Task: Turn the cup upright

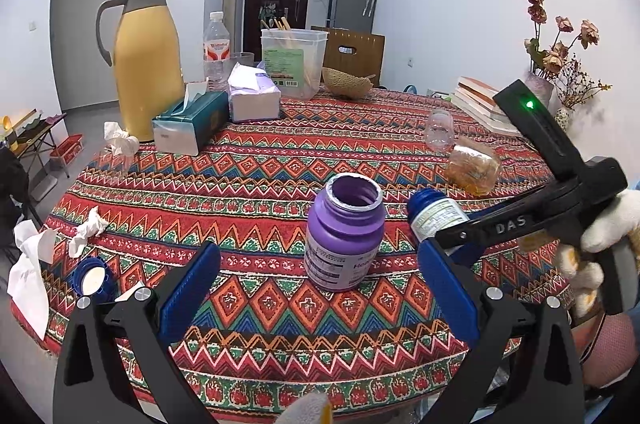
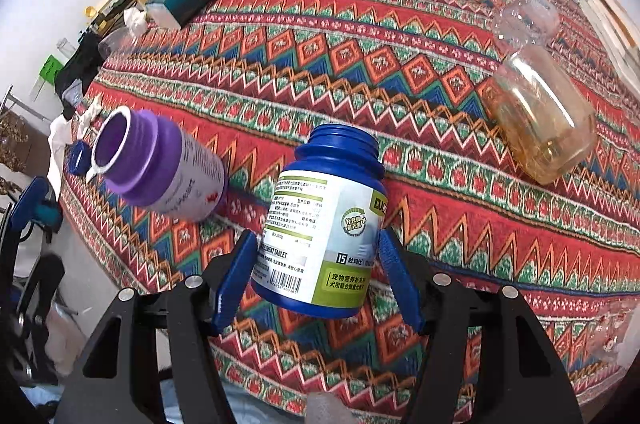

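A blue, white-labelled bottle with no cap sits between the blue fingers of my right gripper, which is shut on its lower body. In the left wrist view this blue bottle hangs tilted above the patterned tablecloth, mouth up and to the left, held by the right gripper. A purple bottle stands upright and uncapped just beyond my left gripper, whose fingers are spread wide and touch nothing. The purple bottle is left of the blue one.
An amber jar lies on its side at the right, a clear jar behind it. A yellow jug, tissue boxes, a plastic tub and books stand at the back. A blue cap and crumpled tissues lie near the left edge.
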Demonstrator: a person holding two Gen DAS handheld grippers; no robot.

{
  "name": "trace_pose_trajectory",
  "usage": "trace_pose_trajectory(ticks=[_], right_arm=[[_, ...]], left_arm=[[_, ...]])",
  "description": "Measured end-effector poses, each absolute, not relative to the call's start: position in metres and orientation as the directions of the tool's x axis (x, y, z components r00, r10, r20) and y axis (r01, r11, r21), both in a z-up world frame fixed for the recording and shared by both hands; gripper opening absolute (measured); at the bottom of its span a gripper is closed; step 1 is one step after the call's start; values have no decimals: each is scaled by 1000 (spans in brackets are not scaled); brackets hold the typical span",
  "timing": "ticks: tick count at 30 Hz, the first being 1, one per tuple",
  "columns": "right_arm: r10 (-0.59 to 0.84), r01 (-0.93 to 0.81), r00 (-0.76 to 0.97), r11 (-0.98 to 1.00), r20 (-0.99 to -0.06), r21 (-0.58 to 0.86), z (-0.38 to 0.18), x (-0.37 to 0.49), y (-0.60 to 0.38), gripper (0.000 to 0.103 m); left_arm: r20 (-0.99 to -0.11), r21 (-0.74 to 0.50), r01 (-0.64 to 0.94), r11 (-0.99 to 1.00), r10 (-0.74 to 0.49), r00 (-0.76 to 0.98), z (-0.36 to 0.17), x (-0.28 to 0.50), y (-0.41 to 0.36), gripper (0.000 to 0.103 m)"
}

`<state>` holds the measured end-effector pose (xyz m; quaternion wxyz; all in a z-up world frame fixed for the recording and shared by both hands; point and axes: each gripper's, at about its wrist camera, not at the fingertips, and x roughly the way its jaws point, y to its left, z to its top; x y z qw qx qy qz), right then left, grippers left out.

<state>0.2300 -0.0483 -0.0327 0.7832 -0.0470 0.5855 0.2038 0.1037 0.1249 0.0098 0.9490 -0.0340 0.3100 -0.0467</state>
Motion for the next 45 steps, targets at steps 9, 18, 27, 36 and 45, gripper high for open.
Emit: trace_pose_trajectory(ticks=[9,18,27,36,45], right_arm=[[313,-222,153,935,-937,276,-47,277,-54,72],[370,-185,125,920,-921,345,-47,289,-63,61],[465,-346,355,871,-811,348,-14,255,-68,60],[401,-495,671,868,-623,26,-5,194,-37,59],[345,-543,673,831,-654,-121,-19,187,-17,59]], left_arm=[[-585,-90,74,993,-113,803,11,101,121,96],[-592,-93,59,994,-103,799,9,102,123,96],[-596,-87,63,994,-102,796,9,102,119,96],[-601,-72,61,996,-92,794,10,99,114,96],[-606,-63,59,996,-85,791,11,96,110,96]])
